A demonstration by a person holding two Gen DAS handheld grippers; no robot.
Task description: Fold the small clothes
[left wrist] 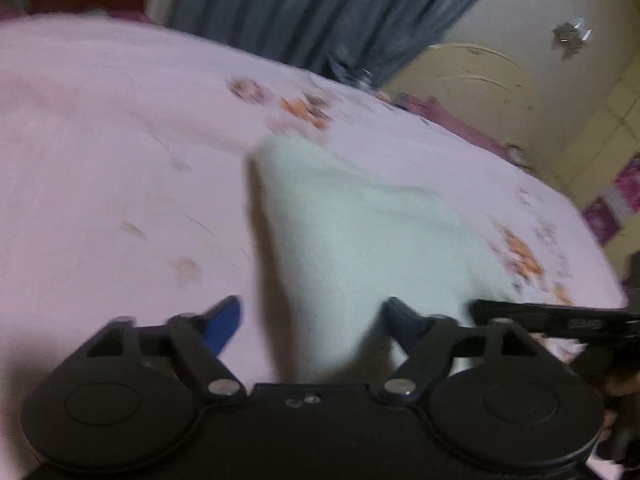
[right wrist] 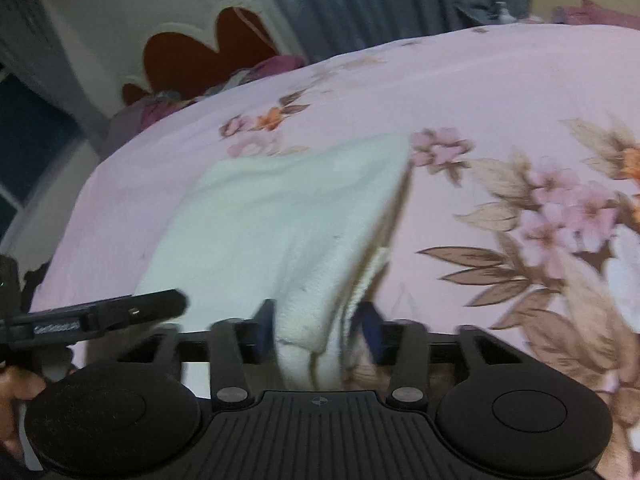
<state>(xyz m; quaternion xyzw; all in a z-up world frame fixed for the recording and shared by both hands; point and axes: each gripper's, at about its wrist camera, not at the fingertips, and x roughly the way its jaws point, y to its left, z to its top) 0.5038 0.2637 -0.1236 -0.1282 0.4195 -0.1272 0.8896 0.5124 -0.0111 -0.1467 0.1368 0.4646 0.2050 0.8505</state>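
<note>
A small white fleecy garment (left wrist: pixel 360 232) lies on the pink flowered bedsheet (left wrist: pixel 100 140), its near part raised toward both cameras. My left gripper (left wrist: pixel 312 316) has its blue fingers wide apart, and the cloth's near edge runs between them without being pinched. In the right wrist view the same garment (right wrist: pixel 280 220) hangs folded in layers. My right gripper (right wrist: pixel 318 328) has its fingers partly apart with the bunched cloth edge between them. Both views are motion-blurred.
The bedsheet (right wrist: pixel 500 100) covers the whole bed. Grey curtains (left wrist: pixel 320 4) hang behind it and a red-and-cream headboard (right wrist: pixel 208 52) stands at the far end. The other gripper's black body (left wrist: pixel 560 320) shows at right, and at left in the right view (right wrist: pixel 92 316).
</note>
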